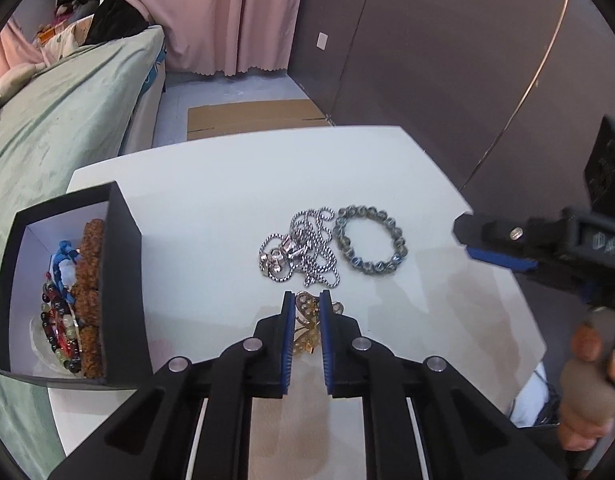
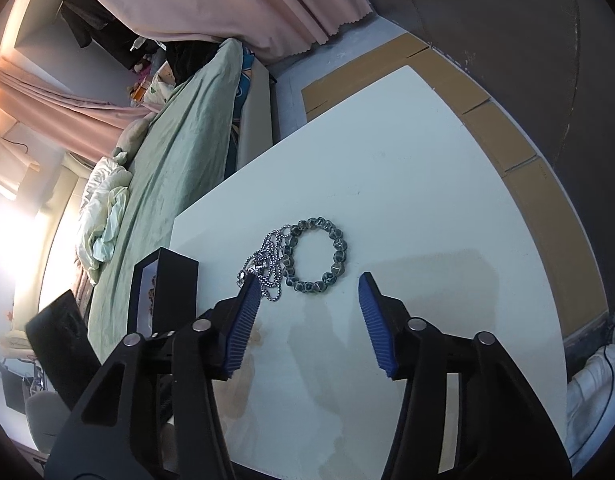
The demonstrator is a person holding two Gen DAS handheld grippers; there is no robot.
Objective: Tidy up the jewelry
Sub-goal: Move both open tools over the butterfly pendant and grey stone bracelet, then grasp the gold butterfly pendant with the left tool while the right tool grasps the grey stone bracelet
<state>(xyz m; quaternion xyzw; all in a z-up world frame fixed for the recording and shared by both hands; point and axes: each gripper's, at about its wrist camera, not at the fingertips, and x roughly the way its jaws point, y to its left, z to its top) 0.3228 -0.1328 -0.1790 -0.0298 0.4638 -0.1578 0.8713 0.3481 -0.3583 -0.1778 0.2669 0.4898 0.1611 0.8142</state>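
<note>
From the left wrist camera, the left gripper (image 1: 307, 300) has its two blue-padded fingers (image 1: 288, 332) drawn close together around a gold brooch (image 1: 309, 326), which sits between the pads on the white table (image 1: 211, 208). The brooch looks pinched on both sides, with a bit of gold showing past the right finger. Just beyond the fingertips lies a silver chain (image 1: 303, 246) in a loose heap, and touching its right side is a ring-shaped bracelet of dark grey beads (image 1: 370, 240). At the table's left edge stands an open black box (image 1: 121, 264) with a white lining; inside it are a brown beaded bracelet (image 1: 89, 300), a strand of mixed coloured beads (image 1: 59, 332) and something blue (image 1: 65, 252). The right gripper (image 1: 463, 236) reaches in from the right side, held above the table, well apart from the jewelry; from here I cannot tell how wide it stands.

From the right wrist camera, the right gripper (image 2: 305, 284) is spread wide with nothing between its fingers. The grey bracelet (image 2: 317, 258) lies just ahead of the gap, the silver chain (image 2: 267, 260) beside it near the left fingertip. The black box (image 2: 175, 288) stands to the left, and a green bedspread (image 2: 175, 148) lies beyond the table (image 2: 427, 200)
</note>
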